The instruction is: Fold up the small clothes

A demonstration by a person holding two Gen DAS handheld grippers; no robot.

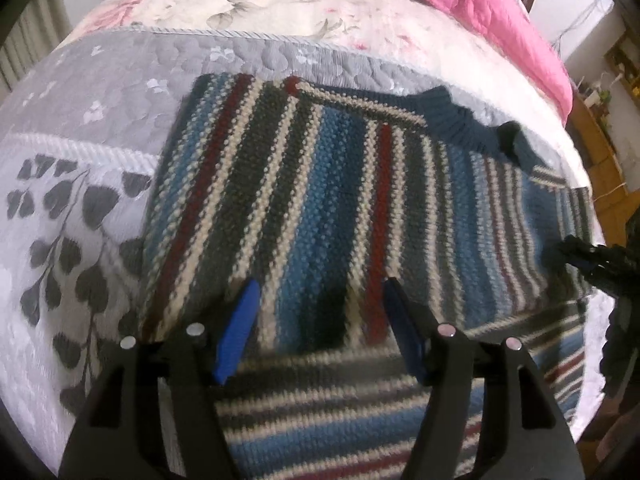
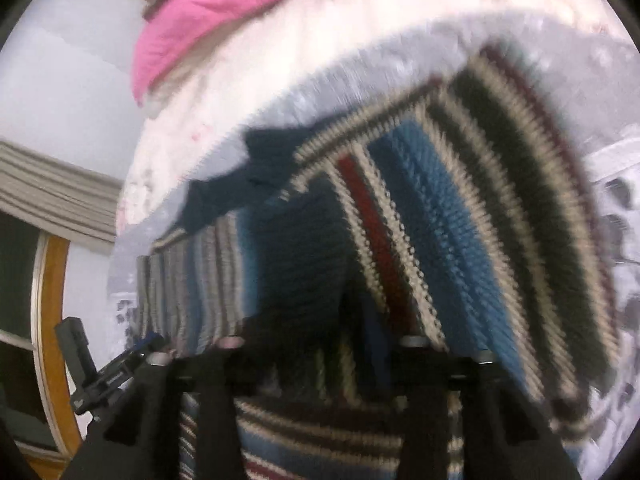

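A knitted sweater (image 1: 320, 184) striped in blue, cream, dark grey and red lies on the bed, its body folded into a rectangle. Its dark blue ribbed collar (image 1: 452, 116) is at the far right. My left gripper (image 1: 322, 320) hovers open just above the sweater's near part, blue pads (image 1: 238, 332) wide apart with nothing between them. My right gripper (image 1: 580, 258) comes in at the sweater's right edge, its tips drawn to a point on the knit. In the blurred right wrist view the sweater (image 2: 420, 184) drapes over my right gripper (image 2: 320, 320) and hides its fingertips.
The bed has a grey and white quilted cover (image 1: 92, 128) with a leaf print at left. A pink duvet (image 1: 504, 12) lies at the far right of the bed. A wooden frame (image 2: 54, 320) and a wall are beyond the bed's edge.
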